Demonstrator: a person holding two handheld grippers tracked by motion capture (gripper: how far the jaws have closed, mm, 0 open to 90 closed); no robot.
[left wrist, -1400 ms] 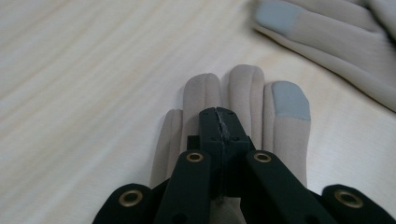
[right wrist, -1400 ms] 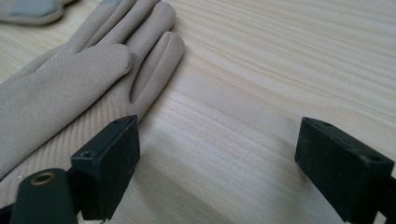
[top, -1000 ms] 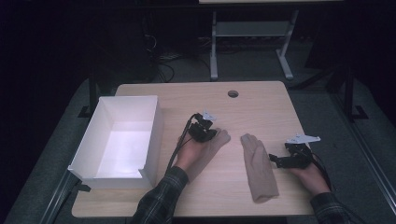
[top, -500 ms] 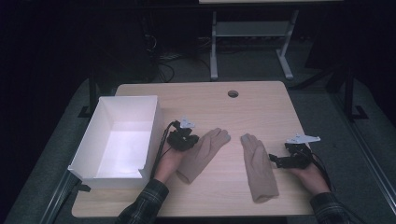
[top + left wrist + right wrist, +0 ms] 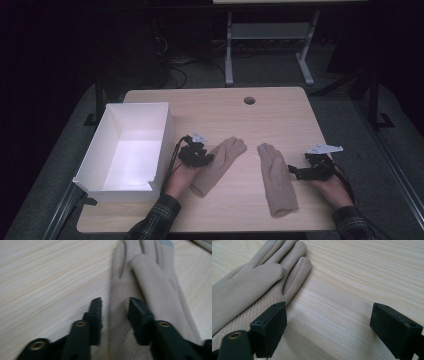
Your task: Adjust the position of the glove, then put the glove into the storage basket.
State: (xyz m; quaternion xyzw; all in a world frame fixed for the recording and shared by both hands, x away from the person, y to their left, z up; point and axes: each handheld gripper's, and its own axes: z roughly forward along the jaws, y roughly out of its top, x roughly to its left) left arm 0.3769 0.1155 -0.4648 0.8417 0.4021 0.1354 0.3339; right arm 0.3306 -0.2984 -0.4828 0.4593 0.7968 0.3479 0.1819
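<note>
My left gripper (image 5: 115, 312) has just been spreading its fingers, now apart over the edge of the beige knit left glove (image 5: 218, 165) lying flat on the pale wooden bench (image 5: 280, 107), while my right gripper (image 5: 328, 327), fingers wide apart, rests just beside the matching beige glove (image 5: 276, 180).

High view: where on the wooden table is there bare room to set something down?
The far half of the light wooden table is bare, between the white open box and the right edge, apart from a small round hole. A narrow strip lies between the two beige gloves. The near middle is crowded with gloves and hands.
</note>
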